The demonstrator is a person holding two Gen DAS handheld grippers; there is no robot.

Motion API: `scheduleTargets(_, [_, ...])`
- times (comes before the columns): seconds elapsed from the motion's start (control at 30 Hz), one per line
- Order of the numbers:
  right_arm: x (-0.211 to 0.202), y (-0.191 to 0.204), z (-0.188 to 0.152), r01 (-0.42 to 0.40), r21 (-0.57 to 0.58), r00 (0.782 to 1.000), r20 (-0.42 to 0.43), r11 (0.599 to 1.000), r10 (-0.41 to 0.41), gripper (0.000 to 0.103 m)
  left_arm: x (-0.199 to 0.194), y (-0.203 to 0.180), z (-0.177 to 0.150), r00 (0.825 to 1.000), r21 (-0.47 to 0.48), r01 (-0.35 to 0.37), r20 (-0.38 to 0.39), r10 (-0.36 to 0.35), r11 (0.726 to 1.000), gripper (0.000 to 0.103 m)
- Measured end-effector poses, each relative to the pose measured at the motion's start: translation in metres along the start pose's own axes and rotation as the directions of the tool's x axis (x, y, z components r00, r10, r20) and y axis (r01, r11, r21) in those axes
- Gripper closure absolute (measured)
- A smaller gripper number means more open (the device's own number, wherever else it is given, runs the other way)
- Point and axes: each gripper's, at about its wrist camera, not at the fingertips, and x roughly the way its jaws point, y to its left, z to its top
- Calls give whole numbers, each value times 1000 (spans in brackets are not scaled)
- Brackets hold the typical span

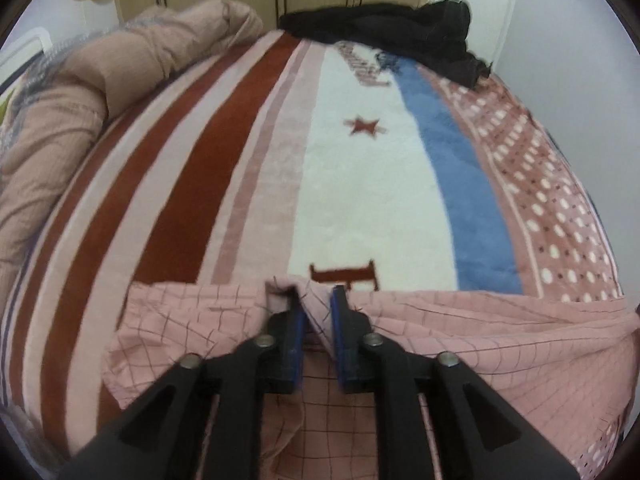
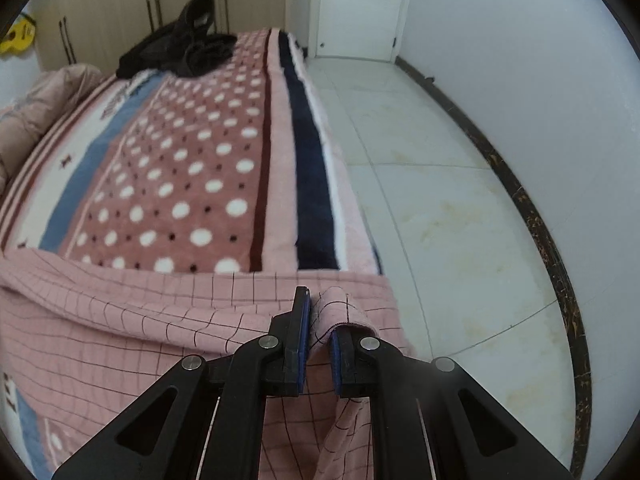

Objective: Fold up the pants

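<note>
Clearly both tools are over the near end of the bed, where the pink checked pants [image 1: 460, 344] lie spread across the striped blanket [image 1: 360, 184], their long axis running left to right along the near edge. In the left wrist view the left gripper [image 1: 316, 300] stands with its jaws slightly apart; a ridge of the pants' cloth rises between them and a folded corner drapes over the left finger's tip, and the right pad seems clear of the cloth, though blur makes this hard to judge. In the right wrist view the right gripper [image 2: 320, 304] has a narrow gap between its jaws, with a hemmed fold of the pants [image 2: 160, 320] standing in it and curling over the right finger; the pads look released, not pressing. That end of the pants reaches the bed's right edge, beyond which bare tiled floor [image 2: 440, 200] opens out to a white wall with a dark skirting. Far up the bed the blanket is open, with a rolled quilt [image 1: 120, 64] along the left side and a heap of dark clothes [image 1: 400, 36] at the far end near a door [image 2: 360, 8].
</note>
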Motion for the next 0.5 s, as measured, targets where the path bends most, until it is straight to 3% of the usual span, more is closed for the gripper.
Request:
scheduleTargets(0.03, [3,2,-3,-19,-8,1000,-6,1000,19,85,-2,1,-3,1000,3,1,9,-1,1000,71])
scheduleTargets(0.1, [1,3,-9,-49,-11,999,8,999,49,51,-16,0,-8,997,29,-9,71,7,1000,26])
scheduleTargets(0.13, [-4,4,-13,-61,-15,998,24,998,61,50,-24,-1,-10,994,46,-33,106,28,998,21])
scheduleTargets(0.23, [-23,8,-25,-76,-40,995,59,996,78,50,-48,0,-15,989,82,-53,142,41,995,20])
scheduleTargets(0.37, [-60,4,-50,-141,-46,984,104,989,145,47,-71,6,-35,991,76,5,130,-14,997,20])
scheduleTargets(0.5, [-87,-10,-87,-150,-41,980,123,988,154,38,-85,0,-69,991,106,57,118,-70,993,20])
